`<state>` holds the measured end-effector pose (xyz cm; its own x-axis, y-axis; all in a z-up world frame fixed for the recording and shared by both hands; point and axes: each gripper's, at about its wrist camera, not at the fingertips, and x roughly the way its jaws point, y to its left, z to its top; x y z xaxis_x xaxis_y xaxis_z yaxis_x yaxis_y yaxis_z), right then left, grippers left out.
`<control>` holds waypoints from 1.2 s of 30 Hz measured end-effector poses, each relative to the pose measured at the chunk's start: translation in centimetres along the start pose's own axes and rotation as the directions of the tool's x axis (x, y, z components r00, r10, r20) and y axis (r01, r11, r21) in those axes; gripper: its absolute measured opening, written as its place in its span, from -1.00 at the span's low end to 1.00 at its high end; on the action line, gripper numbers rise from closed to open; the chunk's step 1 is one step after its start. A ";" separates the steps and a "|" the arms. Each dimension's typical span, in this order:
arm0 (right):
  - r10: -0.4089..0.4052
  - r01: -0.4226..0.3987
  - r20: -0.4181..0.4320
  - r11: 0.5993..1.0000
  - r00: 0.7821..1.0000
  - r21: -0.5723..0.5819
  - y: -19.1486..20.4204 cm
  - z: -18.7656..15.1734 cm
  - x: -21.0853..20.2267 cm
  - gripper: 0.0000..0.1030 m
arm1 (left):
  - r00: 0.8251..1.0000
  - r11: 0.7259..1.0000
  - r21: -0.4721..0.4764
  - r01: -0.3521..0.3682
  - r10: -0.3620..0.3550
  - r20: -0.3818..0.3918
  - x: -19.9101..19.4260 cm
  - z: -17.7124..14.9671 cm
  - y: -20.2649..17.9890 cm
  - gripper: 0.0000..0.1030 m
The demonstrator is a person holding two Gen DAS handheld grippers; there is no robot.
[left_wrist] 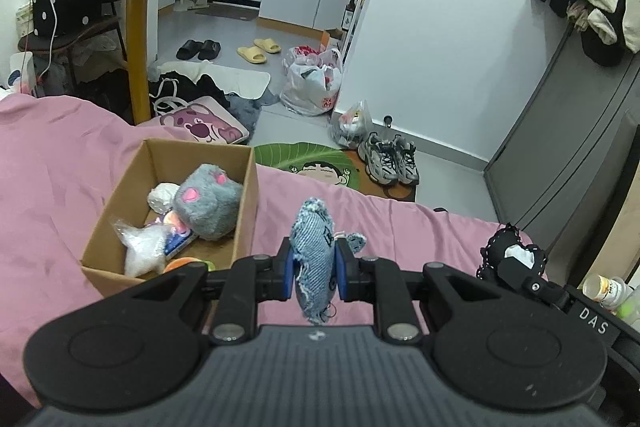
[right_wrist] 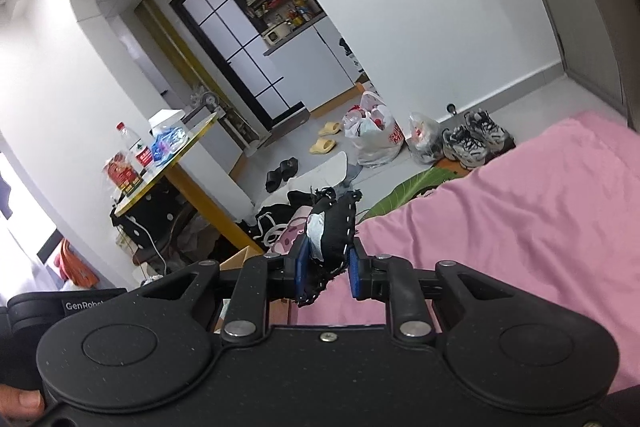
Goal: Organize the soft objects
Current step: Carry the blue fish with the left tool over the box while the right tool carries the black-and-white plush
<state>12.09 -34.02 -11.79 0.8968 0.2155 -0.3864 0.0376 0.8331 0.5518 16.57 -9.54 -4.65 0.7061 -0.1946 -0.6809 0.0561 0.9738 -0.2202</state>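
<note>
My left gripper (left_wrist: 313, 269) is shut on a blue denim soft toy (left_wrist: 314, 247), held upright above the pink bedspread (left_wrist: 52, 179). Left of it stands an open cardboard box (left_wrist: 244, 195) holding a grey plush with pink ears (left_wrist: 208, 201), a white soft thing and a bagged white toy. My right gripper (right_wrist: 326, 273) is shut on a black fabric piece with white stitching and a white patch (right_wrist: 334, 231), lifted over the bed's edge. In the left wrist view the same black piece (left_wrist: 510, 255) and the other gripper show at the right.
Beyond the bed lie a yellow-legged table (left_wrist: 138, 39) with a bottle and packets, slippers, plastic bags (left_wrist: 314, 83), sneakers (left_wrist: 390, 157), a leaf-shaped mat and a pink cushion on the floor. A grey wardrobe (left_wrist: 568, 147) stands right, with dark clothes hanging above.
</note>
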 end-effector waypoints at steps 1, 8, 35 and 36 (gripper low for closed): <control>-0.002 0.002 0.002 1.000 1.000 -0.009 0.3 0.0 -0.3 -0.60 | 1.000 1.000 0.000 0.001 -0.001 0.004 -0.2 0.0 0.2 -0.63; -0.011 0.012 0.018 0.998 1.000 -0.065 2.4 0.4 -1.6 -0.60 | 0.999 1.000 -0.001 0.005 -0.005 0.036 -2.2 -0.1 1.1 -0.63; 0.002 0.001 0.019 0.984 1.000 -0.178 9.7 0.6 -1.9 -0.60 | 0.990 0.997 -0.071 0.012 -0.002 0.141 -6.6 3.2 9.7 -0.62; 0.002 0.001 0.016 0.983 1.000 -0.181 9.9 0.5 -1.7 -0.60 | 0.990 0.997 -0.075 0.010 0.001 0.143 -6.6 3.4 10.1 -0.62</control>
<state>11.16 -26.38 -5.31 0.9039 0.2092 -0.3732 -0.0423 0.9117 0.4086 14.87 1.96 -0.03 0.7998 -0.1747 -0.5742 0.0098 0.9604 -0.2786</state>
